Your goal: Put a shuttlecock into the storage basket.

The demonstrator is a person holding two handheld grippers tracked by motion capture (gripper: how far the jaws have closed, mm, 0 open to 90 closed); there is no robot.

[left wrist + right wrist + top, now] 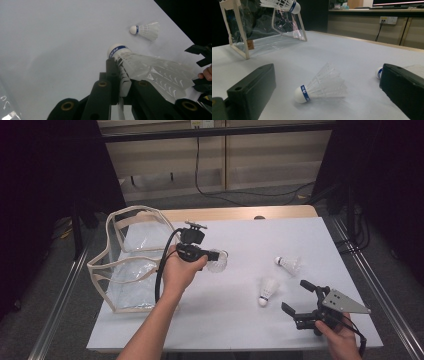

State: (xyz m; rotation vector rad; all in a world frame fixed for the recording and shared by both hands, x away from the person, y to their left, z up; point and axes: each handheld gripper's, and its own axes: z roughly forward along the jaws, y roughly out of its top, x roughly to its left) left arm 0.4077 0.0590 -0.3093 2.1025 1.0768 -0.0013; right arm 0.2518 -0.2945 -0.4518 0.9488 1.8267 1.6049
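Observation:
My left gripper (212, 255) is raised above the table's middle, shut on the feather skirt of a white shuttlecock (218, 262) with a blue-banded cork. In the left gripper view that shuttlecock (140, 67) sits pinched between the jaws of the left gripper (122, 75). Two more shuttlecocks lie on the white table: one (267, 291) near my right gripper (296, 296), one (289, 264) farther back. The right gripper (327, 75) is open low over the table, and the nearer shuttlecock (322, 85) lies just ahead between its jaws, untouched. The other shuttlecock (379, 72) peeks out behind the right jaw.
A clear plastic bag with beige trim (130, 260) stands open at the table's left, next to the left hand. In the right gripper view the bag (262, 27) stands at the far left. The table's front edge (225, 350) is close to the right hand.

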